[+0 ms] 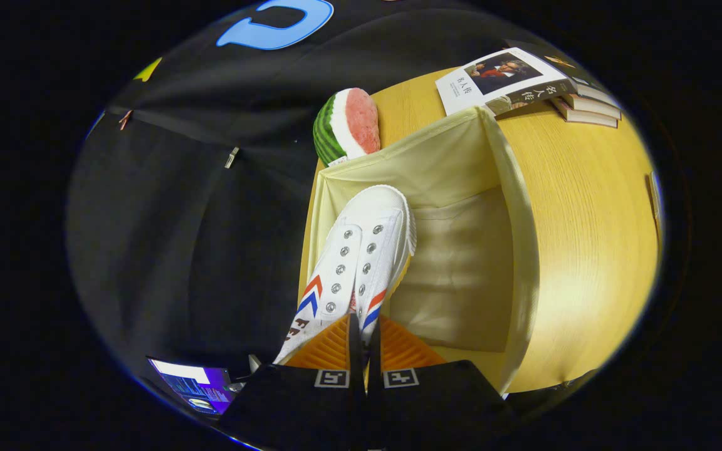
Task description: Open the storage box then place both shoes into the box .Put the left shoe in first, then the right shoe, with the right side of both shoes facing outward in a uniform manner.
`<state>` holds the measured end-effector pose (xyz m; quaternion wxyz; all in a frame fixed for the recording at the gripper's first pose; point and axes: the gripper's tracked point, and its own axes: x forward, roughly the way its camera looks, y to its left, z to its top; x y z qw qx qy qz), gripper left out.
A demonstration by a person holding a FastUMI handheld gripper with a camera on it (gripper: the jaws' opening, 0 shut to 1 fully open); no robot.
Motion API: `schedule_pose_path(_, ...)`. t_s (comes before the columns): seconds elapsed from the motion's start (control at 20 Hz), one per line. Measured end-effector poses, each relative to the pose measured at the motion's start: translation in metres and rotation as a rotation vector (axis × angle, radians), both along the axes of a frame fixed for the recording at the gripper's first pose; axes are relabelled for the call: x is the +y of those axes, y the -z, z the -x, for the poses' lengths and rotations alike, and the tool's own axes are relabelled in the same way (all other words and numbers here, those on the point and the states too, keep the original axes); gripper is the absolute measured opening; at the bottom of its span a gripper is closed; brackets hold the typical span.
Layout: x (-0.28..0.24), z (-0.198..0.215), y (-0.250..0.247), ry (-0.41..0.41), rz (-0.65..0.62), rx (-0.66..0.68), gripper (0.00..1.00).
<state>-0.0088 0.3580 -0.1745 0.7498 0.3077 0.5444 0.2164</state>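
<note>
A white canvas shoe [361, 257] with red and blue chevrons and metal eyelets hangs from my gripper [358, 326], toe pointing away, over the near-left part of the open cream fabric storage box [511, 207]. The fingers are closed on the shoe's rear collar, one on each side of the thin edge. The shoe's toe reaches toward the box's far wall. The box's inside floor beside the shoe is bare. The box stands on a yellow wooden table [586, 219].
A watermelon-slice toy [348, 125] sits just beyond the box's far-left corner. A stack of books [524, 81] lies on the table behind the box. The black cloth wall hangs to the left. A lit screen [195, 385] shows low at the left.
</note>
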Motion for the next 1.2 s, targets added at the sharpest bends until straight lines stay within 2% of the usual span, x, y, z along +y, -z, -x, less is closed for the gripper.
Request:
schedule_pose_path(0.4,-0.009,-0.018,-0.004,0.073,-0.024,0.029,0.05)
schedule_pose_path(0.75,-0.001,-0.020,0.041,0.048,0.096,0.083,0.05)
schedule_pose_path(0.85,0.013,-0.025,0.034,0.062,-0.004,0.084,0.10)
schedule_pose_path(0.95,0.013,-0.032,0.001,0.098,-0.096,0.042,0.45)
schedule_pose_path(1.1,-0.010,-0.035,-0.024,0.108,-0.101,-0.057,0.98)
schedule_pose_path(1.2,-0.032,-0.027,-0.038,0.106,-0.086,-0.125,0.98)
